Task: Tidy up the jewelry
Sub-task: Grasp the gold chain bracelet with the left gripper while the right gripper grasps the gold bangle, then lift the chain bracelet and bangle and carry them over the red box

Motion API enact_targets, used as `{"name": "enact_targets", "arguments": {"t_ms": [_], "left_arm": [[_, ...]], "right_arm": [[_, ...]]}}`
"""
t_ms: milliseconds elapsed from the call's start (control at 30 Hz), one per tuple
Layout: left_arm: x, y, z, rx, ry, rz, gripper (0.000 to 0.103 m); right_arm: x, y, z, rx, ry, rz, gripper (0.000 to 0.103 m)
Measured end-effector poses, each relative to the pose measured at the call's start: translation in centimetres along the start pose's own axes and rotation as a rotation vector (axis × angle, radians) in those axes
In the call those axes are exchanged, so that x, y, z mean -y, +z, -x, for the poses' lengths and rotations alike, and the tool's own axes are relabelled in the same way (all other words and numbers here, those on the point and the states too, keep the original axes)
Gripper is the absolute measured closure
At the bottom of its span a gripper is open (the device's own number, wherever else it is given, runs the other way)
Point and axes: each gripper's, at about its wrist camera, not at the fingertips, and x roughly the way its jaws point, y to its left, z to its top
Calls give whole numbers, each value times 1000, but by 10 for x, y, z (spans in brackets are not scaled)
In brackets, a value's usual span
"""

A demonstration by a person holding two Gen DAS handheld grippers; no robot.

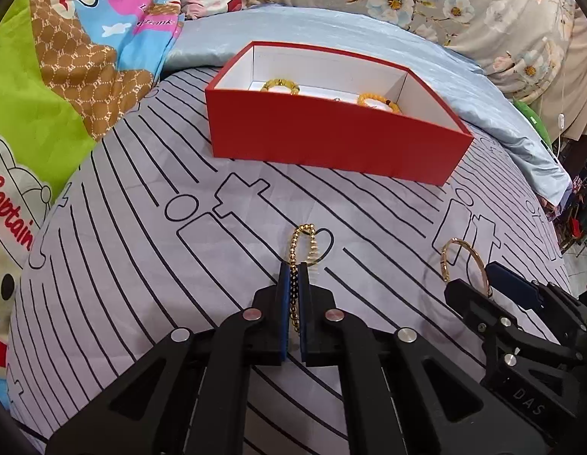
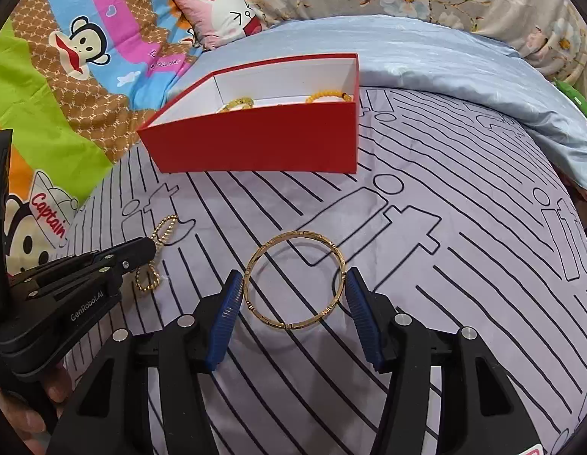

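On the bed's striped sheet (image 1: 141, 265), the left tongs (image 1: 295, 269) are clamped narrow on a gold bead chain (image 1: 306, 242), whose loop pokes out ahead. The right tongs (image 2: 295, 284) stand half open around a gold bangle (image 2: 295, 280); the blue pads (image 2: 227, 314) sit against its rim or just beside it, I cannot tell which.

Risks: the chain is pinched on a thin section and could slide free or snag when lifted. The rigid bangle could squirt sideways if the pads close off-centre. The red box (image 1: 331, 140) already holds two yellow bead bracelets (image 1: 280, 85), so a careless drop may tangle them.

Legible writing: "Captain" on the cartoon quilt (image 2: 46, 216), "GenRobot.AI" and "DAS" on the tool bodies.
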Motion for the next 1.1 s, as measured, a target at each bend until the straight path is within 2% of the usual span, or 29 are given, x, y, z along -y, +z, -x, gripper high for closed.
{"name": "enact_targets", "arguments": {"t_ms": [533, 1100], "left_arm": [[4, 39, 36, 87, 8, -26, 100], [18, 115, 67, 242, 36, -74, 99]], "right_arm": [[-16, 37, 22, 90, 25, 44, 49], [-26, 108, 48, 217, 52, 82, 49]]}}
